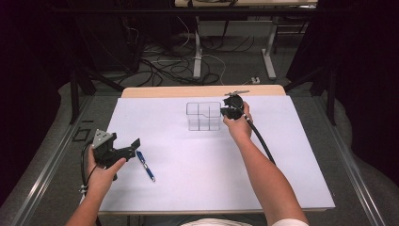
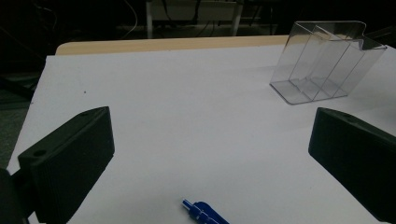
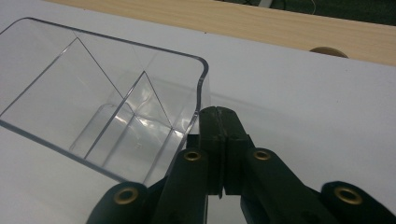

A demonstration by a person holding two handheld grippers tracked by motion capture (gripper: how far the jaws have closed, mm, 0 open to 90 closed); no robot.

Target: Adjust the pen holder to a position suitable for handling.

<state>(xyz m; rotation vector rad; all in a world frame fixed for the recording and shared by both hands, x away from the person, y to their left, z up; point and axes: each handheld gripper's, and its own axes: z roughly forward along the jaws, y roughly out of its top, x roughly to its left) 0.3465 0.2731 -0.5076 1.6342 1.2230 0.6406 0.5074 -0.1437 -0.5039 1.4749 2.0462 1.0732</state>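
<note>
Showing one clear organizer (image 1: 203,116), one blue pen (image 1: 146,165); right gripper (image 3: 219,122) together, seemingly pinching organizer wall; left gripper (image 2: 210,154) apart.

The white worktop (image 1: 202,165) lies open across its middle and right side. A clear divided organizer (image 1: 203,116) stands near the far edge, with the right gripper (image 1: 229,112) against its right wall. A blue pen (image 1: 146,166) lies just beside the left gripper (image 1: 123,151).
</note>
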